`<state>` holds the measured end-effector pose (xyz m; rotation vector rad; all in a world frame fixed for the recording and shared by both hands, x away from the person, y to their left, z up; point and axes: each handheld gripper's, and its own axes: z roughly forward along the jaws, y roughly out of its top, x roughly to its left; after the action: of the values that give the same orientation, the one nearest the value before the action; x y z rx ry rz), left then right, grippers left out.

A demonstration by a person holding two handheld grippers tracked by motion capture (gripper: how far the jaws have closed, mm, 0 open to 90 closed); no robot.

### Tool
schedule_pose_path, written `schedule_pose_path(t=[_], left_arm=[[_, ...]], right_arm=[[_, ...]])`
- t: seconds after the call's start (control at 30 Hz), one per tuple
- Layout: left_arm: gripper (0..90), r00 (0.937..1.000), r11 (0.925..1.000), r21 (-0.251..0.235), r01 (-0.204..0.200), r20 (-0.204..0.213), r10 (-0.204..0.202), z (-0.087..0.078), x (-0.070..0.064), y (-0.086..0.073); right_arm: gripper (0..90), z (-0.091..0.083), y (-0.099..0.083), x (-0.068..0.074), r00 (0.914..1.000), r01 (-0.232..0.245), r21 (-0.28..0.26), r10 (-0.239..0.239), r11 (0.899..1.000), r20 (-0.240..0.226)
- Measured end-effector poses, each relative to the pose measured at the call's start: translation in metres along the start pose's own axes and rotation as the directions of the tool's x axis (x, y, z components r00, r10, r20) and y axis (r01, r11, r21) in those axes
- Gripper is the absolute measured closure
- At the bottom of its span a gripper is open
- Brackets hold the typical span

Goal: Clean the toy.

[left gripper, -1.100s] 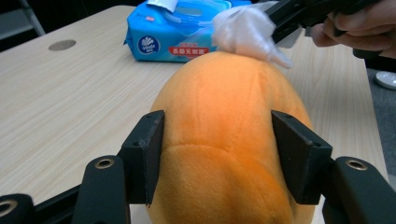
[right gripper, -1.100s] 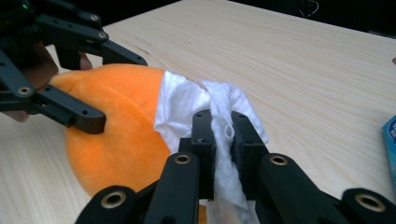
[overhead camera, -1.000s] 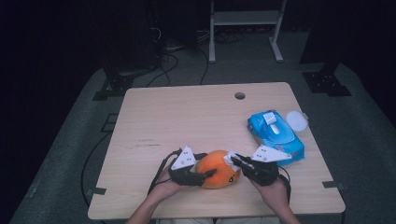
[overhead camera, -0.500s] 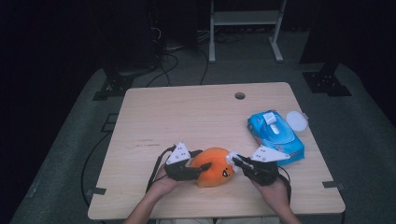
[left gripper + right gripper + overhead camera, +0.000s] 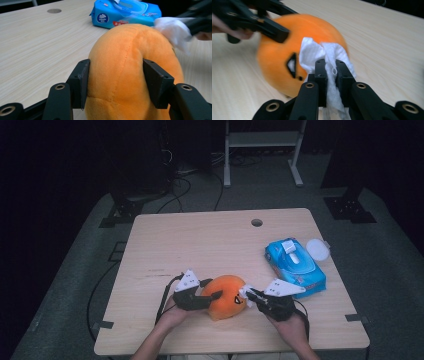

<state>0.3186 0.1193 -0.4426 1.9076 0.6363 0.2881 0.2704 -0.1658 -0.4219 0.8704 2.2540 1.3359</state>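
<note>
Orange plush toy (image 5: 227, 296) sits low centre of the high view, on the near part of the tabletop (image 5: 200, 240). Step in hand: wiping the plush. Left tongs (image 5: 115, 75) clamp it from both sides, pads pressed into the fabric. Right tongs (image 5: 331, 68) are clenched on a white wipe (image 5: 317, 53), which touches the plush's top beside its printed eye. Next move likely calls for rubbing the wipe across the surface with the plush braced steady. Plush looks round, soft, seamed, fuzzy. Blue wipes pack (image 5: 295, 262) lies right of centre, apart.
</note>
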Motion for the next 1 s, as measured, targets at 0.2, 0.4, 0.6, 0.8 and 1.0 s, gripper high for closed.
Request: schedule_pose_path(t=[0.2, 0.4, 0.6, 0.8, 1.0], left_arm=[[43.0, 0.9999, 1.0, 0.004, -0.009, -0.006, 0.009, 0.0, -0.002, 0.001], [43.0, 0.9999, 0.9999, -0.002, -0.014, 0.001, 0.014, 0.001, -0.003, 0.001], [42.9, 0.9996, 0.9997, -0.003, -0.023, 0.014, 0.023, 0.001, -0.009, 0.002], [42.9, 0.9921, 0.9929, -0.011, -0.118, 0.041, 0.119, 0.005, -0.032, 0.007], [40.1, 0.9815, 0.9858, -0.013, -0.167, 0.092, 0.168, 0.007, -0.045, 0.009]], right_arm=[[81.0, 0.007, 0.005, 0.021, 0.9953, 0.09, 0.006, -0.089, 0.996, -0.036], [81.0, 0.002, -0.002, -0.005, 0.9999, 0.002, 0.012, -0.002, 1.0, 0.016], [81.1, 0.004, 0.004, 0.012, 0.9985, 0.049, -0.002, -0.049, 0.999, -0.022], [81.0, -0.004, 0.004, -0.008, 0.9994, -0.028, -0.029, 0.029, 0.999, 0.018], [81.0, -0.007, -0.002, -0.025, 0.9944, -0.104, -0.028, 0.105, 0.994, 0.018]])
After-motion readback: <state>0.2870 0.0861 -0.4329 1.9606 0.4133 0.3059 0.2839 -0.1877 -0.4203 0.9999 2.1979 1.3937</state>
